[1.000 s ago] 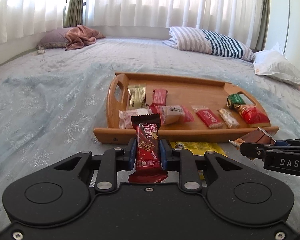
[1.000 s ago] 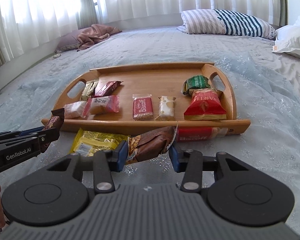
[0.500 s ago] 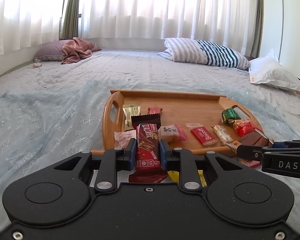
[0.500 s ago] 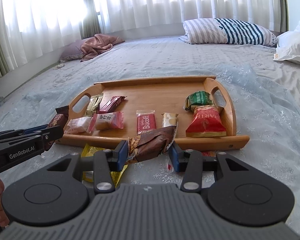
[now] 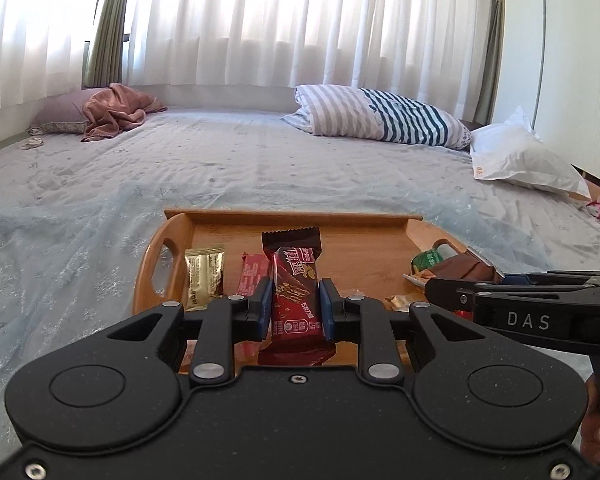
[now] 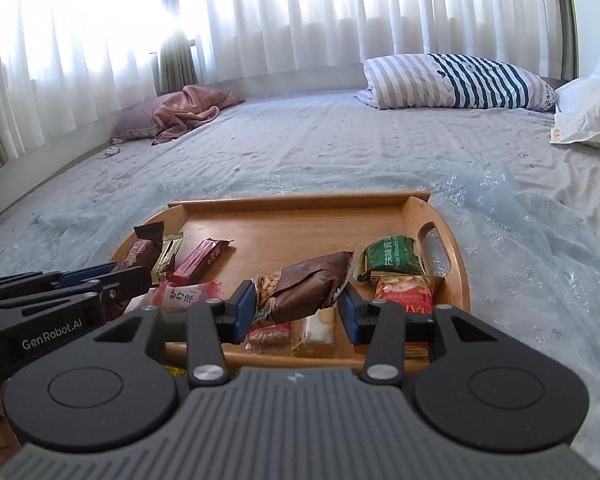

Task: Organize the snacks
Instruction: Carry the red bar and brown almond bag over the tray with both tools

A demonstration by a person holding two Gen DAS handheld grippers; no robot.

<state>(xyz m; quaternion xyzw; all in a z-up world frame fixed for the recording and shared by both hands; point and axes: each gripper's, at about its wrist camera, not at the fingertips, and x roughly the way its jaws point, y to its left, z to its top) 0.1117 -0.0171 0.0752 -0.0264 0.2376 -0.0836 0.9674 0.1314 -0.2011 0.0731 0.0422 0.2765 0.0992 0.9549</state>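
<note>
The left gripper pinched a red wafer bar upright between its blue pads, low in the centre of the left wrist frame, above the near part of a wooden tray that lay on the bed. The right gripper pinched a brown nut bar, tilted with its far end higher, in the lower centre of the right wrist frame, also over the tray's near half.

On the tray floor lay a gold packet and a dark red bar toward the left handle, a pink packet nearer the front rim, and a green packet with a red peanut bag just below it, beside the right handle. Two small packets showed under the brown bar, partly hidden.

At the upper right of both frames lay a striped pillow and a white pillow; at the upper left, a rumpled pink cloth.
</note>
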